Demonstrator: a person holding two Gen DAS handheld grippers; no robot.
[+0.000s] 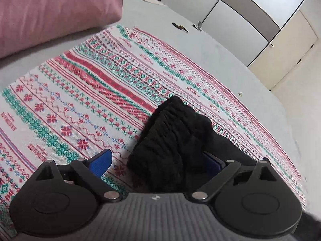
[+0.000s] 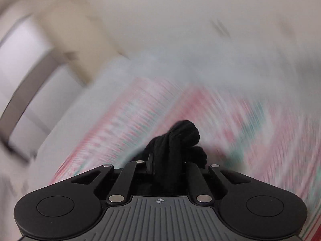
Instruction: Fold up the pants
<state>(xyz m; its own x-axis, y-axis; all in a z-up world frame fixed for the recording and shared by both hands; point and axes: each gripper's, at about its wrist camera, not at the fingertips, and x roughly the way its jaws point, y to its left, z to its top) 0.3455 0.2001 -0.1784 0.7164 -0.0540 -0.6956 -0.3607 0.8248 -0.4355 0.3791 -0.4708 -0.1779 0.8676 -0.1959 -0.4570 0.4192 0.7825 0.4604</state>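
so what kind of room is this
Most likely a bedroom: a pink pillow sits at the head of a bed covered with a patterned blanket, and tall wardrobe doors stand along the far side.

pants (image 1: 170, 132) | black, gathered waistband bunched | lifted above patterned cloth (image 1: 84, 92)

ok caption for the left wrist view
Open left gripper around bunched black pants on a patterned cloth.
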